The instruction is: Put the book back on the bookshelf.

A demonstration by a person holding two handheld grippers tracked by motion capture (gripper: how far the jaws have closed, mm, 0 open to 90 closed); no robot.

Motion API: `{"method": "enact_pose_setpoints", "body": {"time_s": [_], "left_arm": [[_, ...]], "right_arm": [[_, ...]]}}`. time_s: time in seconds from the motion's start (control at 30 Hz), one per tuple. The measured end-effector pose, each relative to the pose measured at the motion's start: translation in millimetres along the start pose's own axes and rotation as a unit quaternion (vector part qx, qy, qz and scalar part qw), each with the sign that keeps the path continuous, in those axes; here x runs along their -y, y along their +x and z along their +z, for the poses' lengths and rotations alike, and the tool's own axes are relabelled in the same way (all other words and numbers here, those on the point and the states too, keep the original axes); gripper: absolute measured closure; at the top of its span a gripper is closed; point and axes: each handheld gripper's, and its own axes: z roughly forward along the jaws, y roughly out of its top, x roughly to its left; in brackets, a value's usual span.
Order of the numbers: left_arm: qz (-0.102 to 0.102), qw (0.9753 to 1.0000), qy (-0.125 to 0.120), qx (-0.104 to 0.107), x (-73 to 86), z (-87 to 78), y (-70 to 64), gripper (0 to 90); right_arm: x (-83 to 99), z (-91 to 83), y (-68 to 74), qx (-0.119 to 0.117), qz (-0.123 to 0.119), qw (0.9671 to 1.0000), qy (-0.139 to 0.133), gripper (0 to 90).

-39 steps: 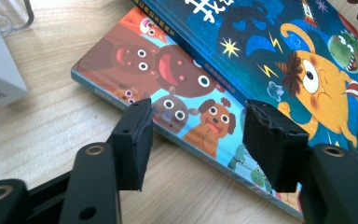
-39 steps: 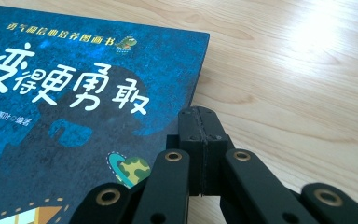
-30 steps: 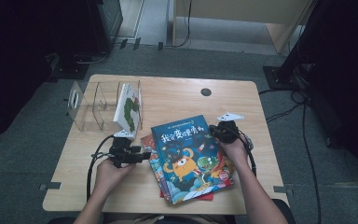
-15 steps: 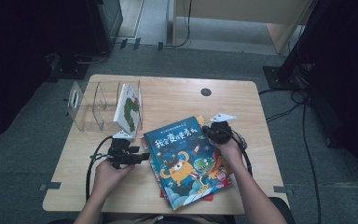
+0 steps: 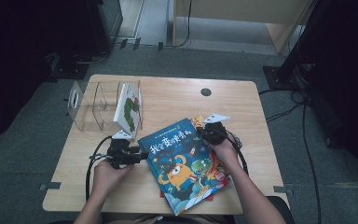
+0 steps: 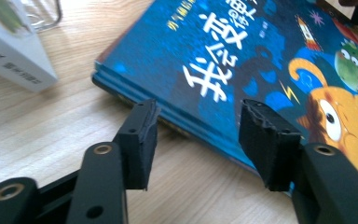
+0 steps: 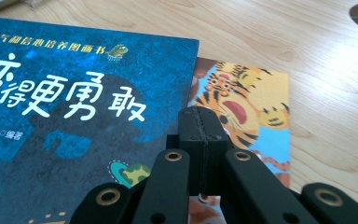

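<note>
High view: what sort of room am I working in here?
Probably a lab or a recording workspace, not a home: a bare wooden table on grey carpet floor, with loose cables trailing across it and dark equipment stands around the edges.

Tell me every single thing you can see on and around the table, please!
Table: one, light wood, middle of the high view.
Blue book: one, blue with an orange monster, top of the pile at the near edge.
Tiger book: one, orange and yellow, under the blue book.
Rack: one, clear, far left of table.
White book: one, white with green, standing in the rack.
Round hole: one, dark, far side of table.
Left gripper: one, black, open at the blue book's edge.
Right gripper: one, black, shut over the books.
</note>
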Motion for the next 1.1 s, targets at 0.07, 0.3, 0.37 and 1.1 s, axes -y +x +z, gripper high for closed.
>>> {"method": "enact_pose_setpoints", "body": {"time_s": [0.07, 0.3, 0.37, 1.1], "left_arm": [[0.001, 1.0, -0.002, -0.001, -0.9, -0.3, 1.5, 44.4], [0.005, 1.0, -0.006, 0.006, -5.1, 1.0, 6.9, 39.9], [0.012, 0.9999, -0.003, -0.003, -8.2, 1.3, 8.1, 39.6], [0.024, 0.9994, 0.025, -0.004, -27.9, 12.7, 21.5, 38.2]], "right_arm": [[-0.7, 1.4, 2.2, -0.007, 0.001, 1.0, -0.001, 90.0], [-1.9, 0.7, 4.4, -0.006, -0.002, 1.0, -0.001, 89.4], [-1.9, -2.0, 3.5, -0.005, 0.0, 1.0, -0.001, 89.4], [25.9, -44.7, 21.5, -0.006, 0.018, 0.9997, -0.015, 89.6]]}}
